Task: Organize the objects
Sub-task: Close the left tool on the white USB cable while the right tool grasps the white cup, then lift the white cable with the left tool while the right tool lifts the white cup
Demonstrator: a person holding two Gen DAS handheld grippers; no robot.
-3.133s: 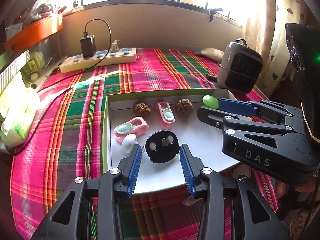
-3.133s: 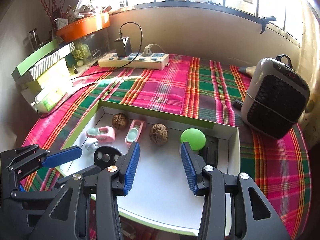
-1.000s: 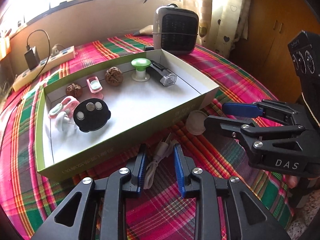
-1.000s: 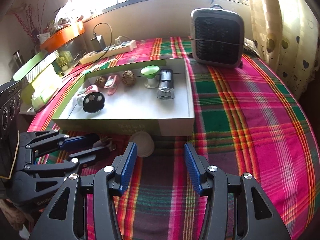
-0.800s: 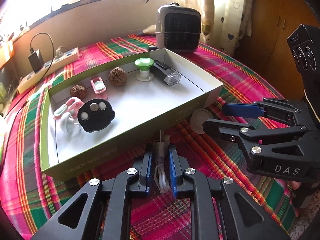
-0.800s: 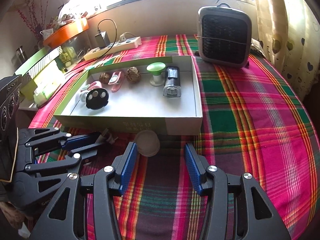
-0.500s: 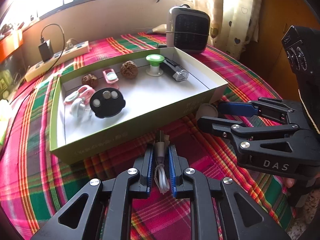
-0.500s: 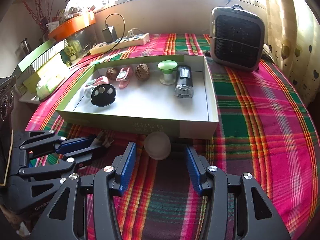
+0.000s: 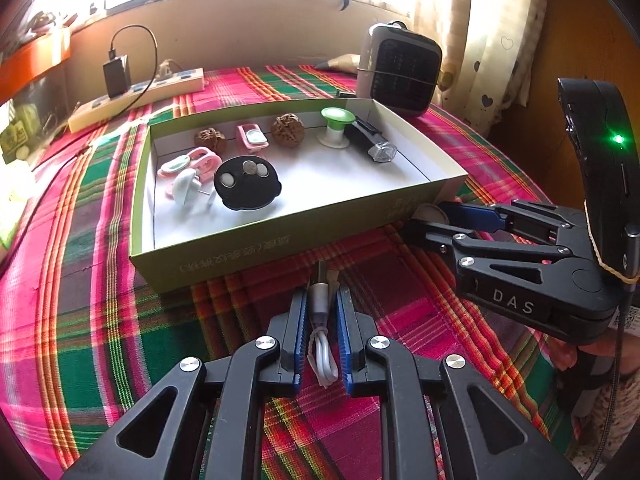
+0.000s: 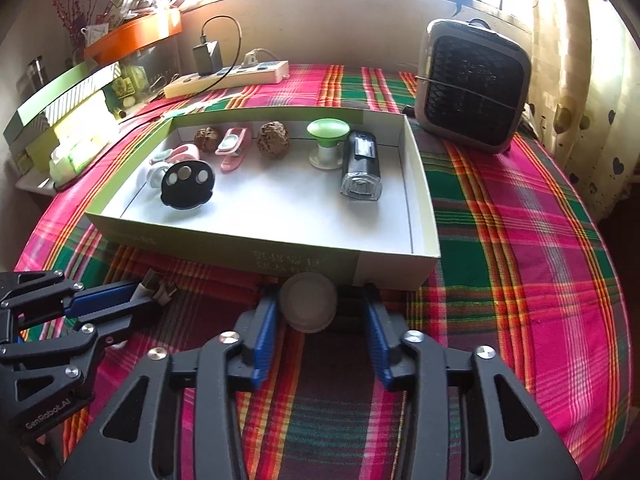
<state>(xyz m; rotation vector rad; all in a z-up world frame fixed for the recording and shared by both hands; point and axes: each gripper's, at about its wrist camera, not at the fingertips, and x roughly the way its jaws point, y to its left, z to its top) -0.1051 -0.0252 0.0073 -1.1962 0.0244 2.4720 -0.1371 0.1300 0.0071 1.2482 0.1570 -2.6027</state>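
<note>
My left gripper (image 9: 321,300) is shut on a coiled white USB cable (image 9: 320,320), held just above the plaid cloth in front of the green box (image 9: 280,240). In the right wrist view the left gripper (image 10: 140,292) shows with the cable's plug (image 10: 156,282) sticking out. My right gripper (image 10: 318,312) is open, its fingers on either side of a round translucent lid (image 10: 308,306) lying against the box's front wall (image 10: 280,260). The box holds two walnuts, pink clips, a black disc (image 10: 186,184), a green-topped spool (image 10: 328,138) and a black lighter-like item (image 10: 360,164).
A grey heater (image 10: 472,84) stands behind the box at the right. A power strip with a charger (image 10: 228,72) lies at the back. Boxes and clutter (image 10: 68,128) sit at the left edge. The round table drops off at the right.
My left gripper closed on the USB cable and lifted it slightly. My right gripper moved forward until the round lid sits between its open fingers.
</note>
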